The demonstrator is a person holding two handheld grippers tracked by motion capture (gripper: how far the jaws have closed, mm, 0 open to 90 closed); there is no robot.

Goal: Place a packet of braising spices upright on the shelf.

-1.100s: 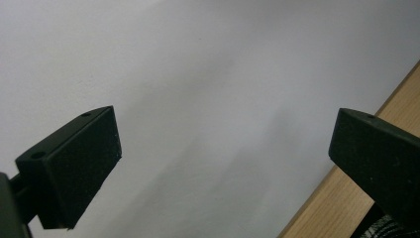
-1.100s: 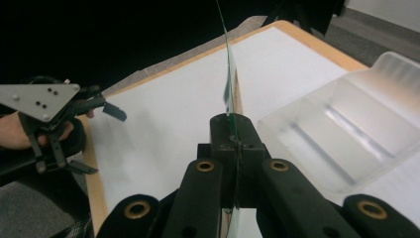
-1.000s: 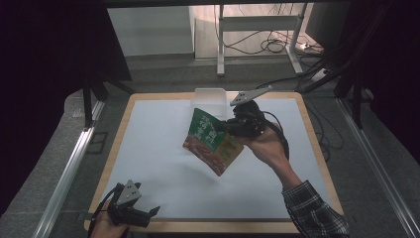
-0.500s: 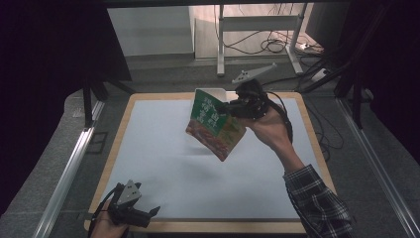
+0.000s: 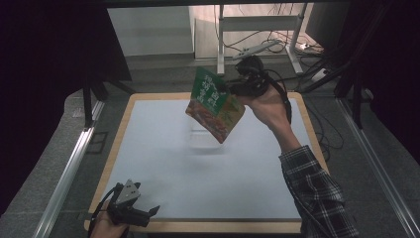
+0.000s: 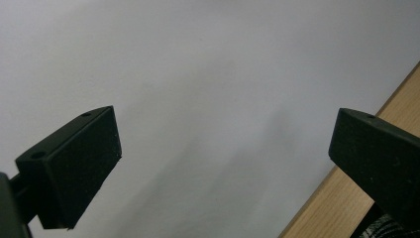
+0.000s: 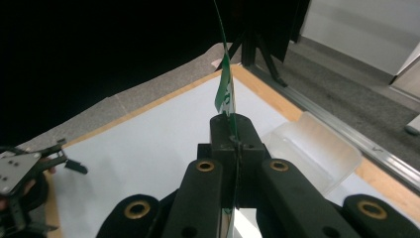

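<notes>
My right gripper [image 5: 233, 89] has its jaws clenched on the edge of a green food packet [image 5: 214, 105], the thin film pinched flat between the two black pads. In the right gripper view the packet [image 7: 226, 89] stands edge-on, a narrow green and white strip rising straight up from between my jaws. From above, it hangs tilted in the air over the far half of the table [image 5: 148, 148], clear of the surface, its printed face with a picture of red food turned toward the near side. My right hand [image 5: 265, 104] sits just behind it, the checked sleeve [image 5: 317, 193] trailing back toward the near right corner.

Below the packet, on the white table top, lies a clear plastic tray [image 7: 317, 148], faint in the high view and plainer in the right gripper view, just beside the far wooden border.

My left gripper [image 5: 131, 206] rests low at the near left corner of the table, well apart from the packet. Its jaws stand released and wide, with nothing between them; in the left gripper view they frame bare white table top [image 6: 208, 89] and a strip of the wooden edge [image 6: 341, 198]. The right gripper view catches that left gripper [image 7: 29, 173] far off at the table's corner.
</notes>
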